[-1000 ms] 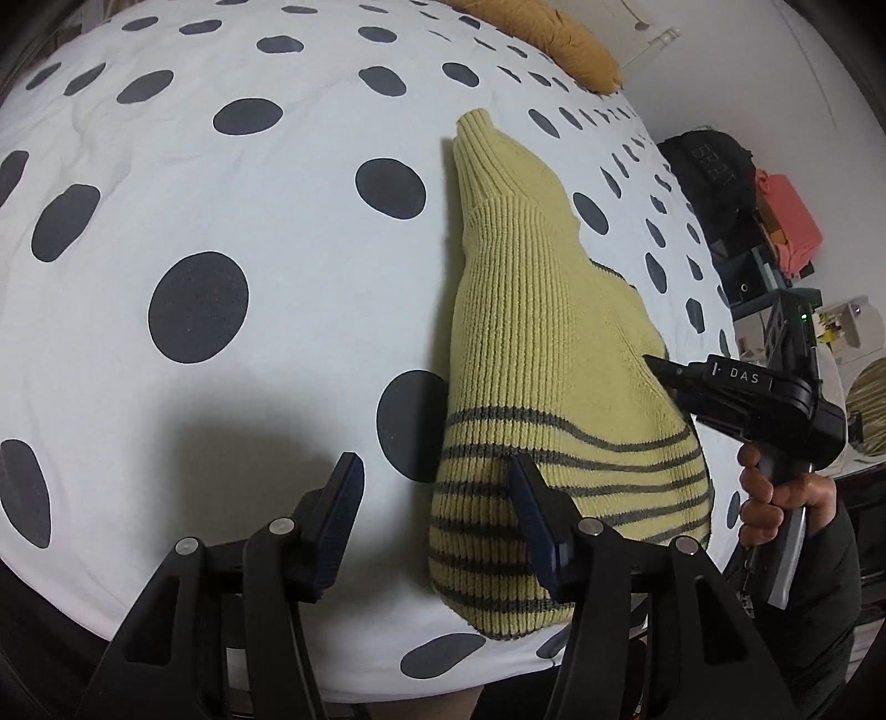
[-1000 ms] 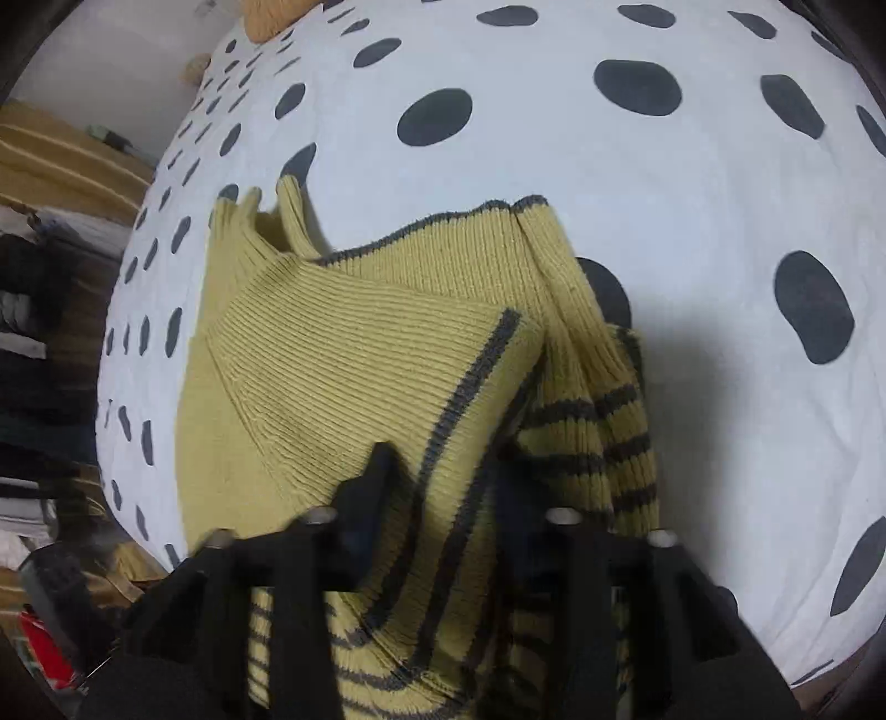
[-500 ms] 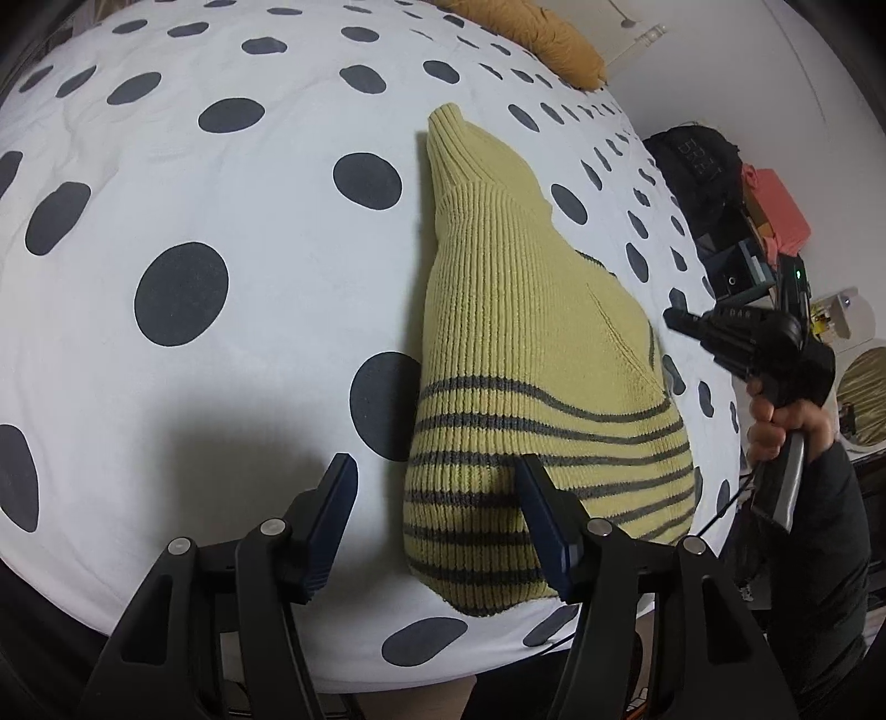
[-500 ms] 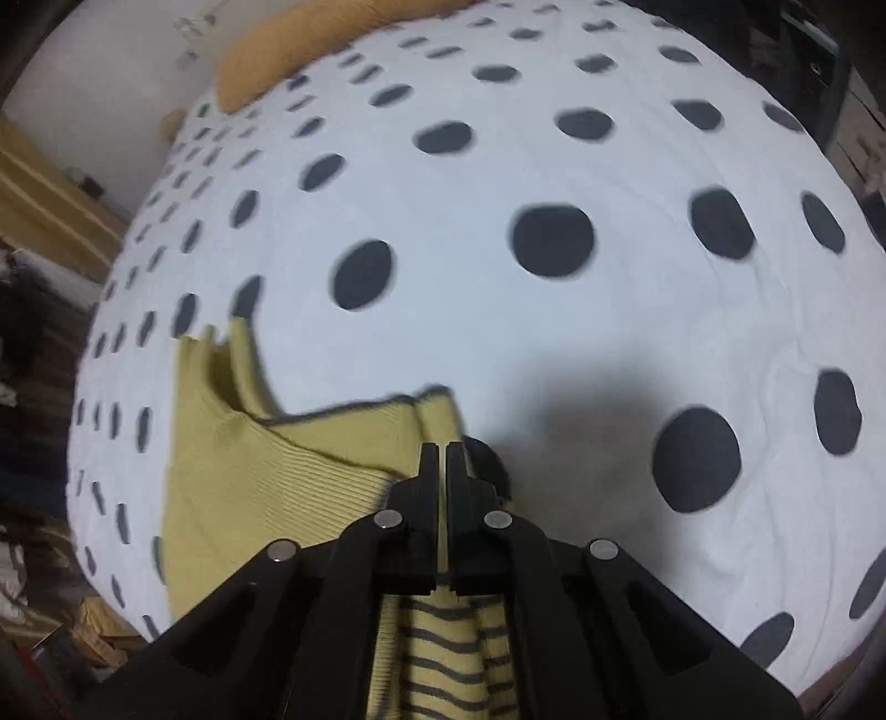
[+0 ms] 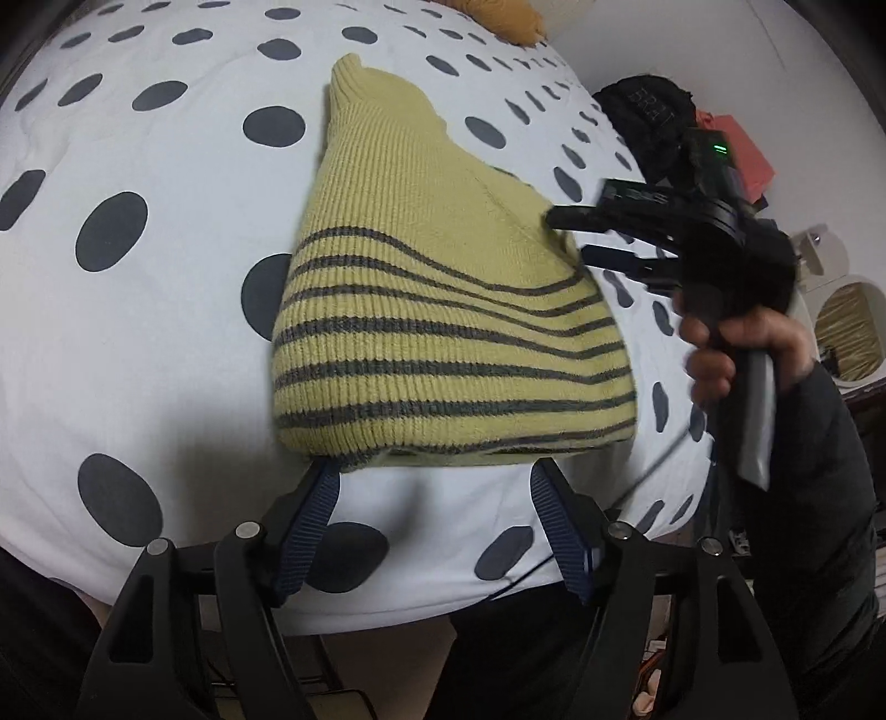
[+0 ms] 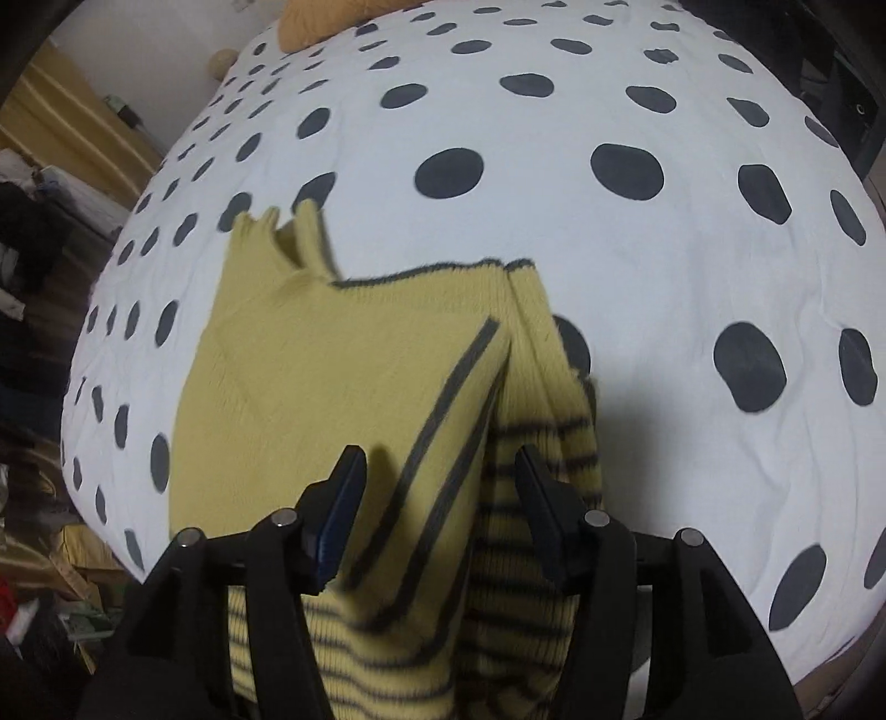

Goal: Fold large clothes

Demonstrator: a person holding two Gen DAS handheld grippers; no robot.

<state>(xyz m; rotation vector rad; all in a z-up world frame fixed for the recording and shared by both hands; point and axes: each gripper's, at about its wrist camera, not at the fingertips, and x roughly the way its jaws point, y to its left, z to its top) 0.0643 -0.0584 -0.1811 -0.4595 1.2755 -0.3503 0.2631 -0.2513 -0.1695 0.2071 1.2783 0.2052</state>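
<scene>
A yellow knit sweater with dark grey stripes (image 5: 443, 310) lies folded on the white bed cover with dark dots (image 5: 166, 277). My left gripper (image 5: 434, 493) is open, its fingertips just under the sweater's near striped edge. My right gripper (image 6: 440, 476) is open above the sweater (image 6: 332, 387), over a folded-in flap with a grey trim line. It also shows in the left wrist view (image 5: 576, 238), held at the sweater's right edge, jaws apart.
An orange pillow (image 6: 332, 22) lies at the far end of the bed. Dark bags and a red item (image 5: 736, 149) stand beside the bed on the right. Piled clothes (image 6: 33, 249) are beyond the bed's left edge.
My right gripper was shut half a second ago and is now open, back over the sweater. My left gripper has drawn back to the sweater's near edge.
</scene>
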